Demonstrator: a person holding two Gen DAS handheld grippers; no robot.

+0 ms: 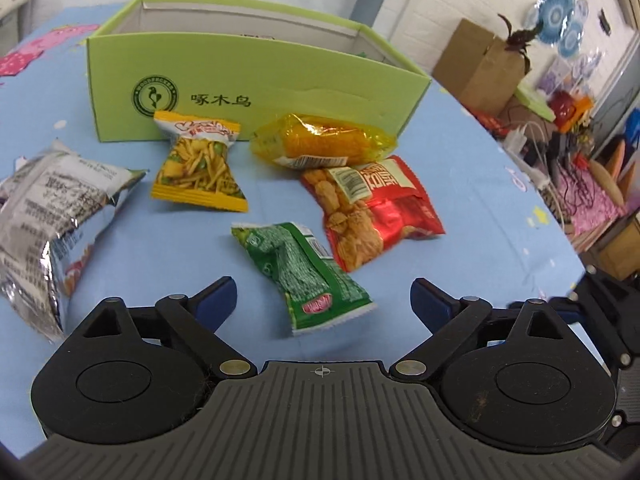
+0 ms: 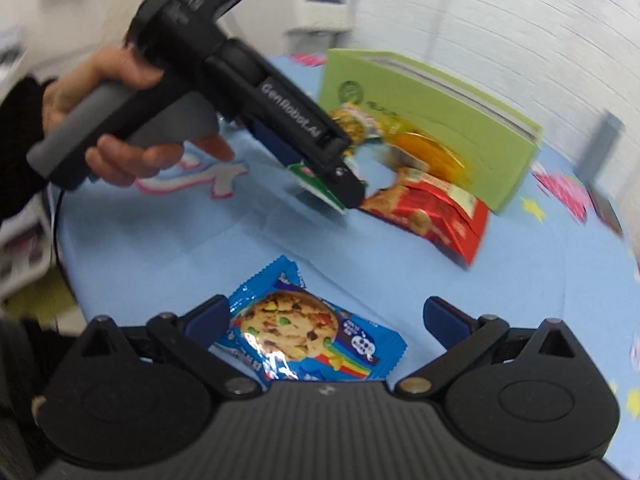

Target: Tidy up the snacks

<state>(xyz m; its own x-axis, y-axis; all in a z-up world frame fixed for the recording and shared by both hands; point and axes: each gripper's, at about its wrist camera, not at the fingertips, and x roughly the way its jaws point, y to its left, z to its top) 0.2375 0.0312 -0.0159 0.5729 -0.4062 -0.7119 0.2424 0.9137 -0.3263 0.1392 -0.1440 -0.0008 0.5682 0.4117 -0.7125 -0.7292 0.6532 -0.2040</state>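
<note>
An open light-green box (image 1: pixel 256 80) stands at the back of the blue tablecloth. In front of it lie a yellow snack packet (image 1: pixel 198 164), a yellow corn packet (image 1: pixel 324 140), a red packet (image 1: pixel 372 216) and a green packet (image 1: pixel 308 276). My left gripper (image 1: pixel 322 300) is open, and the green packet's near end lies between its fingers without touching them. In the right wrist view a blue cookie packet (image 2: pixel 304 336) lies between the fingers of my open right gripper (image 2: pixel 324 316), close to the left finger. That view also shows the left gripper (image 2: pixel 320 178) over the green packet.
A large crumpled silver bag (image 1: pixel 48 216) lies at the left. The round table's edge (image 1: pixel 560 216) curves along the right, with a cardboard box (image 1: pixel 480 64) and clutter beyond it. A person's hand (image 2: pixel 116 80) holds the left gripper's handle.
</note>
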